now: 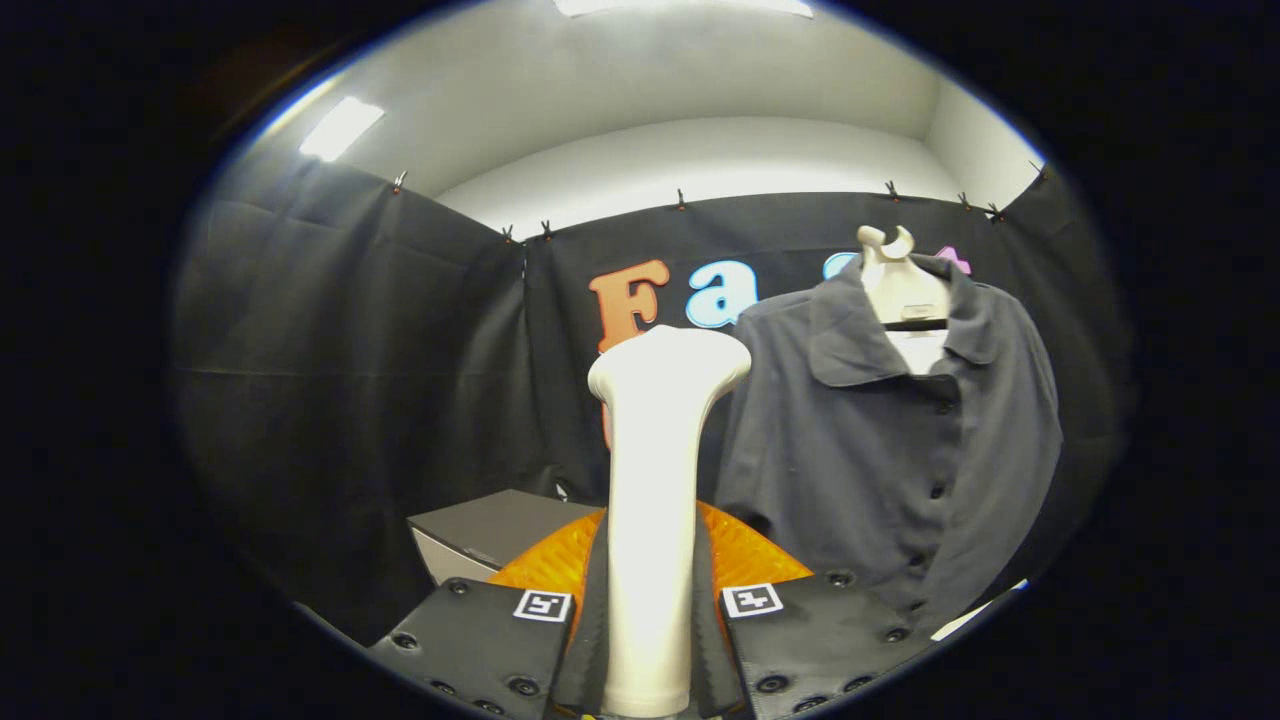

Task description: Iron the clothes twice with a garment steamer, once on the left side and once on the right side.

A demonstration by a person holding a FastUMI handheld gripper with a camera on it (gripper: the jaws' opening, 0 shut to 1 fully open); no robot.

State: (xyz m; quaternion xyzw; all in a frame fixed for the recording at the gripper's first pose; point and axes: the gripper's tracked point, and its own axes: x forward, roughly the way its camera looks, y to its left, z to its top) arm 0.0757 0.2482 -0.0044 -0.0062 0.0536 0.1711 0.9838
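Observation:
My gripper [650, 610] is shut on the white garment steamer [655, 480], both fingers pressing its handle from the sides. The steamer stands upright between the fingers, its wide head at the top. Beyond the fingers and to the right hangs a dark grey buttoned shirt [880, 450] on a white hanger [895, 285], its collar open and its front facing me. The steamer head is left of the shirt's sleeve and apart from the cloth.
A grey box [480, 535] sits low, just left of the fingers. Black cloth walls close in the booth on the left and behind the shirt. A white edge [975, 612] shows below the shirt's hem.

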